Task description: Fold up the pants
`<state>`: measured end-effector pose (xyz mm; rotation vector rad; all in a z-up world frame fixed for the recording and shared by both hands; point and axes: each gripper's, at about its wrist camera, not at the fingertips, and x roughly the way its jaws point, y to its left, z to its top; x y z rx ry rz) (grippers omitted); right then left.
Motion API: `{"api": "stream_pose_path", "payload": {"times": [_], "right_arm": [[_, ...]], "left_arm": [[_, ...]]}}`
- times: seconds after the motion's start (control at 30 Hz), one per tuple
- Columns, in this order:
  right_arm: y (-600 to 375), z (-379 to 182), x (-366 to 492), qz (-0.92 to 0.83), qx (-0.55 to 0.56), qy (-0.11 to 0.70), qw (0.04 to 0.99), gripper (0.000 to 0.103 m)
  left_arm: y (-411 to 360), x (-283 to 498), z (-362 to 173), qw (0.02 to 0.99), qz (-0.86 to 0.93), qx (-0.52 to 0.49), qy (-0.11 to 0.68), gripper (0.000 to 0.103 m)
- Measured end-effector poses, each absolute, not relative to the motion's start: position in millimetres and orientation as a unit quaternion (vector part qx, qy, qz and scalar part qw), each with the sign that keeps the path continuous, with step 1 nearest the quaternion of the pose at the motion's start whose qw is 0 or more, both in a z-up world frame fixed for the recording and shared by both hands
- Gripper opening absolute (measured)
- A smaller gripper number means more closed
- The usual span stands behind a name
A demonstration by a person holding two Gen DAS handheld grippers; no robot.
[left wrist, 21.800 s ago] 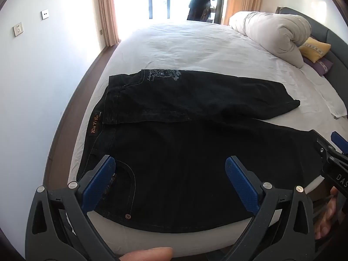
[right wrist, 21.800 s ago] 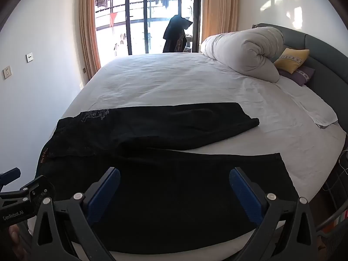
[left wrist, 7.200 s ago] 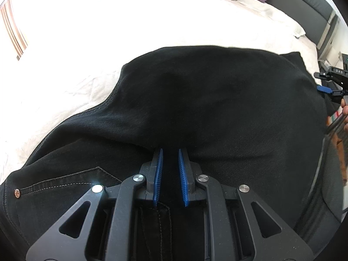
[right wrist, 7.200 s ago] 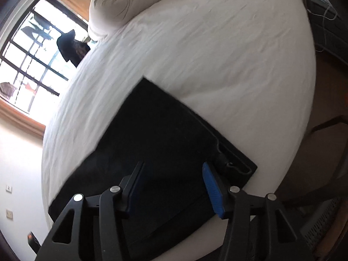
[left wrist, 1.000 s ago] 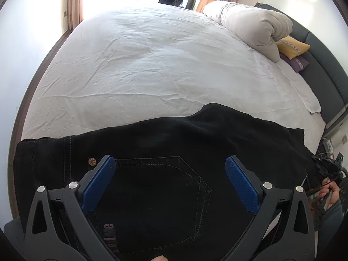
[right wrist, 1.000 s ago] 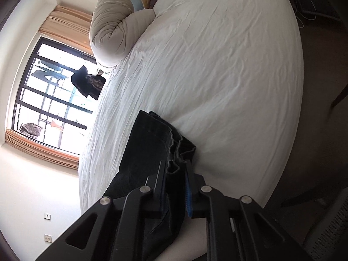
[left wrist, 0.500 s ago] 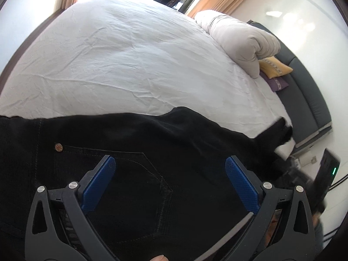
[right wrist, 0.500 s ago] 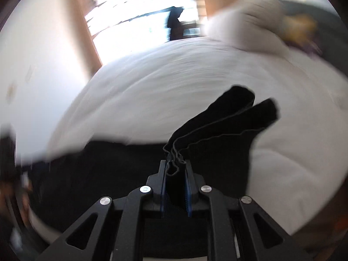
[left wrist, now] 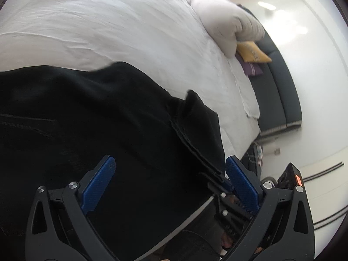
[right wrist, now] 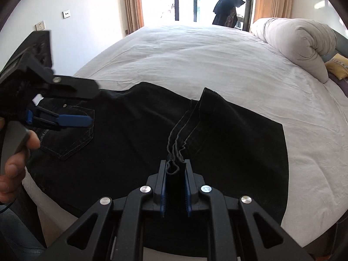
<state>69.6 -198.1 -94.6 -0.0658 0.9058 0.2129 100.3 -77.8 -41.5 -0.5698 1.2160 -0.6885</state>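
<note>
Black pants [right wrist: 134, 130] lie folded lengthwise along the near edge of the bed, back pocket up at the left. My right gripper [right wrist: 175, 174] is shut on the stacked leg hems [right wrist: 180, 143] and holds them raised over the middle of the pants. My left gripper [left wrist: 169, 187] is open and empty, hovering over the pants [left wrist: 87, 119]; it also shows in the right wrist view [right wrist: 65, 106] above the back pocket [right wrist: 71, 134]. The right gripper's tip [left wrist: 224, 182] with the hem edge [left wrist: 195, 148] shows between the left fingers.
The white bed sheet [right wrist: 195, 65] stretches beyond the pants. A rolled grey duvet [right wrist: 298, 43] and a yellow pillow [right wrist: 337, 67] lie at the right by the dark headboard [left wrist: 276, 100]. A wall and balcony door [right wrist: 191, 0] stand behind. The floor [left wrist: 256, 152] is past the bed's edge.
My right gripper has carried the leg hems leftward and up over the pants toward the waist end. My left gripper has swung right, staying open.
</note>
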Motion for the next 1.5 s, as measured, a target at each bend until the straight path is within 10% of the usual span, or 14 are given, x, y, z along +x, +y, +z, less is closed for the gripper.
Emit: {"api": "stream_pose_path", "payload": {"times": [0.47,0.53,0.67,0.83,1.5], "right_arm": [[-162,-76,18,0.091,-0.143,0.366,0.915,0.015],[-154,-76,13,0.086,-0.163,0.358,0.915,0.015],[-143,-78,7,0.084,-0.181,0.351,0.915,0.015],[-123,-79,-5,0.089,-0.218,0.34,0.911,0.015],[-90,-92,-12,0.169,-0.229,0.354,0.891,0.016]], "left_arm": [[-162,118,-89,0.646,-0.339,-0.268,0.629,0.101],[-165,117,-93,0.64,-0.345,-0.276,0.629,0.093],[-166,122,-106,0.621,-0.342,-0.299,0.639,0.035],[-165,125,-106,0.612,-0.353,-0.315,0.634,0.014],[-73,117,-90,0.687,-0.332,-0.234,0.603,0.007]]}}
